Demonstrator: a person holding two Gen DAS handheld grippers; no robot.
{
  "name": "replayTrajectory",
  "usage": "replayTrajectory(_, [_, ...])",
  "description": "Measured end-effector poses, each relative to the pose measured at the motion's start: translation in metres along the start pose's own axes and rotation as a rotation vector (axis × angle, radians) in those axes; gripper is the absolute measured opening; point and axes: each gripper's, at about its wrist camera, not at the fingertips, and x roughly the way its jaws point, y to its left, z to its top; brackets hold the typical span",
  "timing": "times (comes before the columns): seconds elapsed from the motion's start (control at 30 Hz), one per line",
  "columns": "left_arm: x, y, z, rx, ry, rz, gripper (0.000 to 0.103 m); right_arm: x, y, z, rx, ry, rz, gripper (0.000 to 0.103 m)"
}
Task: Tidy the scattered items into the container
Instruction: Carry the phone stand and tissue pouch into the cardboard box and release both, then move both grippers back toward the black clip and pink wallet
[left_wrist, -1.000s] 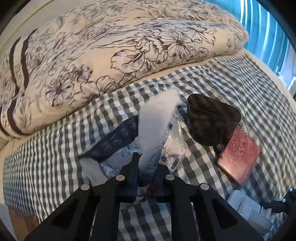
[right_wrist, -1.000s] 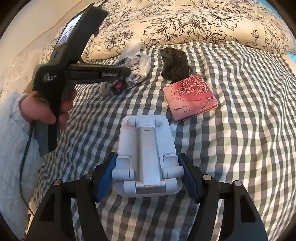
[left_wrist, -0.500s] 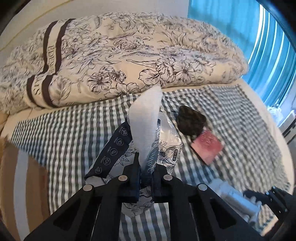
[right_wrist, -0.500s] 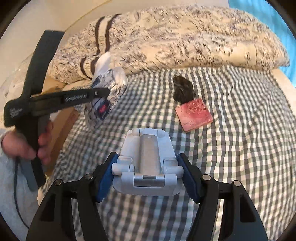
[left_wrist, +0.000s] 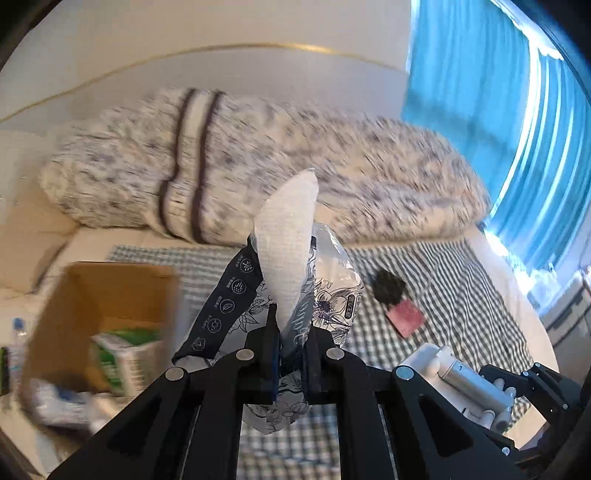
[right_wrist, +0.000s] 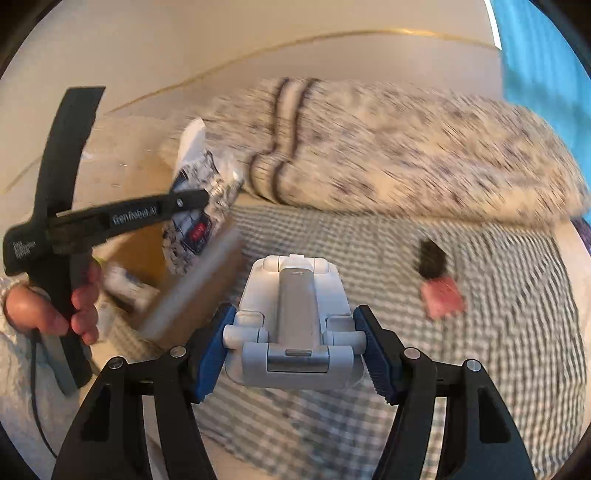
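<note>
Left wrist view: the left tool (left_wrist: 290, 343) is clenched on a soft tissue pack (left_wrist: 325, 291) with a floral wrapper, and a white tissue (left_wrist: 288, 236) stands up out of its top. The pack hangs in the air above the edge of the bed (left_wrist: 461, 280), whose cover is a grey-and-white check. To the left and lower sits an open cardboard box (left_wrist: 107, 288) with a green-and-white carton (left_wrist: 125, 354) inside it; crumpled white packaging (left_wrist: 62, 402) lies at its near side. Farther off on the bed, a dark object (left_wrist: 388, 288) touches a pink square case (left_wrist: 406, 317). A floral pillow (left_wrist: 258, 170) lies along the headboard, blurred, and blue curtains (left_wrist: 480, 92) hang at the right.

In the right wrist view, the right tool (right_wrist: 295, 350) grasps a white and grey folding phone stand (right_wrist: 295, 314) by its sides between blue pads (right_wrist: 214, 347), holding it over the bed. A person's hand (right_wrist: 55, 306) grips the handle of the left tool (right_wrist: 195, 199), which carries the tissue pack (right_wrist: 199, 206) just above the cardboard box (right_wrist: 177, 280). The dark object (right_wrist: 430, 258) and pink case (right_wrist: 441, 295) rest on the bed at the right, well apart from both tools.
</note>
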Motion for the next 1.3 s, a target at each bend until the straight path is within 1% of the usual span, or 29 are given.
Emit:
replayTrajectory(0.07, [-0.021,0.023,0.0,-0.015,-0.017,0.038,0.008,0.0,0.028,0.009,-0.024,-0.01,0.049,0.065])
replayTrajectory(0.13, [-0.042,0.052,-0.003,-0.035,-0.027,0.085,0.008,0.009,0.057,0.018,-0.048,-0.007,0.106,0.065])
replayTrajectory(0.2, [-0.054,0.08,-0.01,-0.055,-0.022,0.129,0.008,0.027,0.087,0.027,-0.065,0.015,0.173,0.065])
replayTrajectory(0.27, [-0.057,0.106,-0.019,-0.071,0.0,0.168,0.008,0.051,0.118,0.035,-0.069,0.051,0.218,0.065])
replayTrajectory(0.33, [-0.055,0.133,-0.03,-0.1,0.021,0.195,0.008,0.072,0.142,0.04,-0.081,0.082,0.228,0.065])
replayTrajectory(0.37, [-0.051,0.146,-0.036,-0.125,0.035,0.197,0.008,0.083,0.152,0.042,-0.088,0.098,0.225,0.065])
replayTrajectory(0.47, [-0.036,0.176,-0.054,-0.178,0.076,0.214,0.008,0.124,0.179,0.041,-0.11,0.145,0.201,0.065])
replayTrajectory(0.57, [-0.022,0.199,-0.069,-0.214,0.104,0.2,0.008,0.155,0.19,0.032,-0.14,0.175,0.177,0.065])
replayTrajectory(0.6, [-0.016,0.204,-0.07,-0.219,0.111,0.194,0.008,0.162,0.19,0.029,-0.146,0.178,0.168,0.065])
replayTrajectory(0.67, [-0.007,0.211,-0.074,-0.225,0.121,0.187,0.009,0.168,0.186,0.023,-0.145,0.151,0.176,0.066])
replayTrajectory(0.7, [-0.003,0.213,-0.075,-0.23,0.122,0.176,0.011,0.167,0.182,0.022,-0.138,0.128,0.175,0.069])
replayTrajectory(0.73, [0.0,0.214,-0.075,-0.23,0.119,0.166,0.015,0.165,0.177,0.023,-0.127,0.101,0.157,0.08])
replayTrajectory(0.77, [0.002,0.215,-0.074,-0.226,0.116,0.171,0.031,0.16,0.174,0.025,-0.119,0.07,0.137,0.087])
replayTrajectory(0.8, [0.005,0.216,-0.074,-0.222,0.116,0.186,0.063,0.153,0.172,0.026,-0.117,0.041,0.128,0.092])
replayTrajectory(0.83, [0.007,0.215,-0.074,-0.222,0.114,0.204,0.077,0.145,0.167,0.028,-0.113,0.01,0.126,0.092])
replayTrajectory(0.87, [0.007,0.216,-0.074,-0.228,0.102,0.215,0.08,0.138,0.161,0.032,-0.107,-0.016,0.127,0.092])
replayTrajectory(0.9, [0.006,0.215,-0.072,-0.235,0.09,0.212,0.08,0.132,0.156,0.036,-0.099,-0.034,0.124,0.092])
replayTrajectory(0.97, [0.007,0.211,-0.069,-0.248,0.092,0.2,0.08,0.115,0.142,0.04,-0.077,-0.07,0.106,0.092])
replayTrajectory(1.1, [-0.001,0.189,-0.057,-0.223,0.069,0.197,0.08,0.084,0.107,0.038,-0.034,-0.101,0.06,0.093])
replayTrajectory(1.2, [-0.009,0.163,-0.047,-0.208,0.047,0.191,0.08,0.06,0.073,0.024,0.01,-0.109,0.015,0.093])
replayTrajectory(1.27, [-0.013,0.144,-0.045,-0.196,0.037,0.173,0.08,0.044,0.045,0.008,0.042,-0.118,-0.027,0.093])
replayTrajectory(1.3, [-0.014,0.131,-0.045,-0.186,0.032,0.162,0.084,0.038,0.032,0.0,0.055,-0.114,-0.046,0.093])
